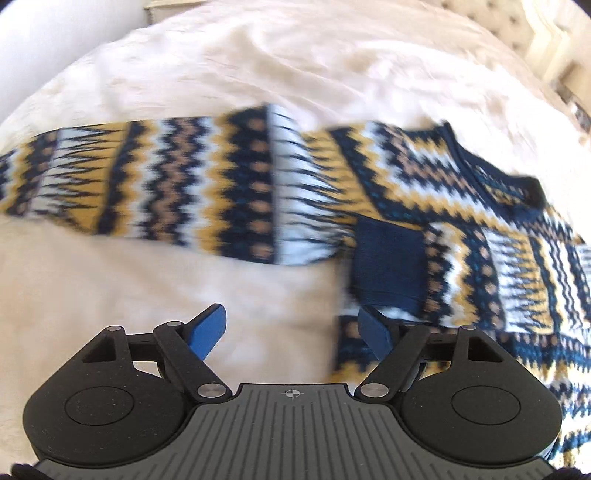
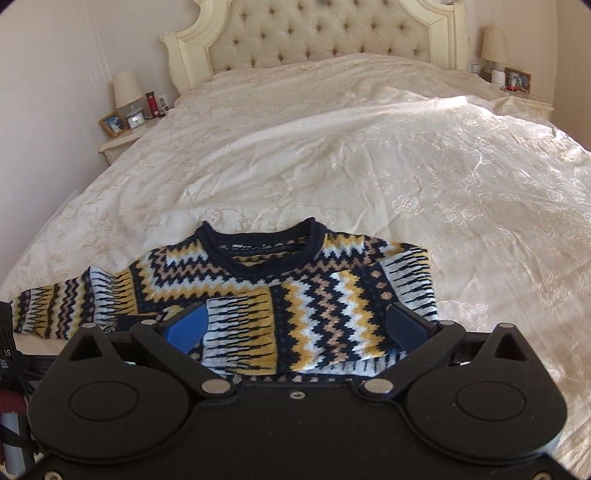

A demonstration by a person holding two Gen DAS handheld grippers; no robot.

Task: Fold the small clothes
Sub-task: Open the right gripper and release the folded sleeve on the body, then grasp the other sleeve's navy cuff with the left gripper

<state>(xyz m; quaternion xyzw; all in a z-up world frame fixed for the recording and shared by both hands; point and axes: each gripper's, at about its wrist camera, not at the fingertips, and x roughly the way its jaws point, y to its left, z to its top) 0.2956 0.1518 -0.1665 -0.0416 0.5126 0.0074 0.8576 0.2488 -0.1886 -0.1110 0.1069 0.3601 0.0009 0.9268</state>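
Note:
A small knitted sweater (image 2: 295, 291) with navy, mustard and white zigzags lies flat on the cream bedspread (image 2: 369, 155), neck away from me. One sleeve is folded across its chest; the other sleeve (image 1: 147, 184) stretches out straight to the left. My right gripper (image 2: 295, 325) hovers open just over the sweater's lower body, blue fingers (image 2: 186, 326) wide apart. My left gripper (image 1: 291, 332) is open above bare bedspread, below the outstretched sleeve, with the navy cuff (image 1: 388, 262) of the folded sleeve just beyond its right finger. The left wrist view is motion-blurred.
A tufted cream headboard (image 2: 321, 33) stands at the far end. Bedside tables carry a lamp (image 2: 127, 90), photo frames and a red bottle (image 2: 150, 105) on the left, another lamp (image 2: 495, 44) on the right. Wide bedspread stretches beyond the sweater.

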